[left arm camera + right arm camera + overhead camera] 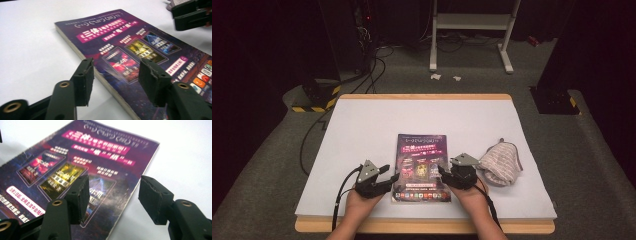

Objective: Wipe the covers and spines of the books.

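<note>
The glossy purple paperback book (pixel 422 167) lies flat and closed near the front edge of the white paper-covered tabletop (pixel 362 130), between your two tools. Your left hand-held gripper (pixel 391 181) stands at the book's left edge with its jaws parted and nothing pressed between them; in the left gripper view one pad (pixel 85 81) sits over bare tabletop and the other over the cover. Your right hand-held gripper (pixel 443 173) straddles the right edge the same way, jaws apart and empty.

Risks, as judged from this stance:
- The cover is slick. A pad closing on the cover alone is likely to peel it up or crease it rather than lift the whole block.
- A pinch from one side only could swing the book across the smooth paper.
- Uneven lifting at the two edges may let the pages fan open.

Surroundings: a striped grey fabric pouch (pixel 501 164) lies just right of your right hand, close enough to be brushed. The far half of the tabletop is free.
</note>
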{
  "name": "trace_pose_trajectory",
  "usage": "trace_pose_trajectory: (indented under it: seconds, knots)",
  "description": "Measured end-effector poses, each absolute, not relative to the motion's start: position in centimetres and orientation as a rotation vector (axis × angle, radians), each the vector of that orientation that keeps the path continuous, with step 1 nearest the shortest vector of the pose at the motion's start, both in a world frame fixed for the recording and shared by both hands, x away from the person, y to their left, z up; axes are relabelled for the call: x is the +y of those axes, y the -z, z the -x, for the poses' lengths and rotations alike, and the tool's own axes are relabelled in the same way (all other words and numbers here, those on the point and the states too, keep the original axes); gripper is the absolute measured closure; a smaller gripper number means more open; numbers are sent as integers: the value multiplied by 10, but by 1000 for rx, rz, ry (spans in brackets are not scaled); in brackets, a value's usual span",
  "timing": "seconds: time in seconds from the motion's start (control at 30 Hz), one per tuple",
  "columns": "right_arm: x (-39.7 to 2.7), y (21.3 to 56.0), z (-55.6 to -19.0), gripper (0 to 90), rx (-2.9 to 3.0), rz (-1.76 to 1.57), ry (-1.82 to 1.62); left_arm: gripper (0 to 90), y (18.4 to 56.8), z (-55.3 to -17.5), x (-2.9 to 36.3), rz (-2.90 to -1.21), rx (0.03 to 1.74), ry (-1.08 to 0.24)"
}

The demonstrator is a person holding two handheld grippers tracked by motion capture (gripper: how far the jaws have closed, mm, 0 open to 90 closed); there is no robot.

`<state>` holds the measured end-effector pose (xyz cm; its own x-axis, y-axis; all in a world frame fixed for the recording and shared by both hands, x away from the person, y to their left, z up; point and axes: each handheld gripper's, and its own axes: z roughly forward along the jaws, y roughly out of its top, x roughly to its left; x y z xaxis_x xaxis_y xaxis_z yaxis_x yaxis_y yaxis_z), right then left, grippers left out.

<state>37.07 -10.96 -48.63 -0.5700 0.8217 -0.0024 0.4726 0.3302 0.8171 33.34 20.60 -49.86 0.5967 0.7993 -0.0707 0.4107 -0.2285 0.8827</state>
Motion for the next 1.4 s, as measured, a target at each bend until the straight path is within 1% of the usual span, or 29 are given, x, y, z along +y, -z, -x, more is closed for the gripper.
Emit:
trace_pose_trajectory:
  seconds: [0.2, 0.4, 0.77, 0.87, 0.9, 1.13, 1.17, 1.23, 1.3, 1.4]
  knots:
    - [-124, 474, -367, 432, 2148, -1122, -1131, 418, 497, -333, 215, -1815, 983, -510]
    - [-167, 459, -354, 383, 2030, -1169, -1151, 410, 497, -336, 218, -1827, 981, -517]
    - [-213, 448, -358, 382, 1934, -1256, -1140, 389, 500, -338, 217, -1857, 961, -545]
    - [-219, 447, -358, 379, 1920, -1271, -1124, 366, 500, -339, 217, -1858, 971, -529]
    - [-226, 446, -357, 366, 1892, -1285, -1106, 361, 501, -339, 217, -1862, 971, -534]
    - [-246, 446, -360, 329, 1852, -1379, -1067, 338, 501, -340, 218, -1865, 983, -549]
    - [-251, 449, -361, 312, 1844, -1406, -1037, 330, 501, -341, 218, -1864, 988, -544]
    - [-252, 450, -362, 307, 1847, -1411, -1024, 324, 501, -341, 218, -1861, 992, -542]
    - [-258, 458, -364, 274, 1854, -1444, -984, 322, 501, -341, 218, -1863, 995, -544]
    - [-261, 464, -366, 260, 1866, -1481, -984, 322, 502, -342, 219, -1868, 995, -543]
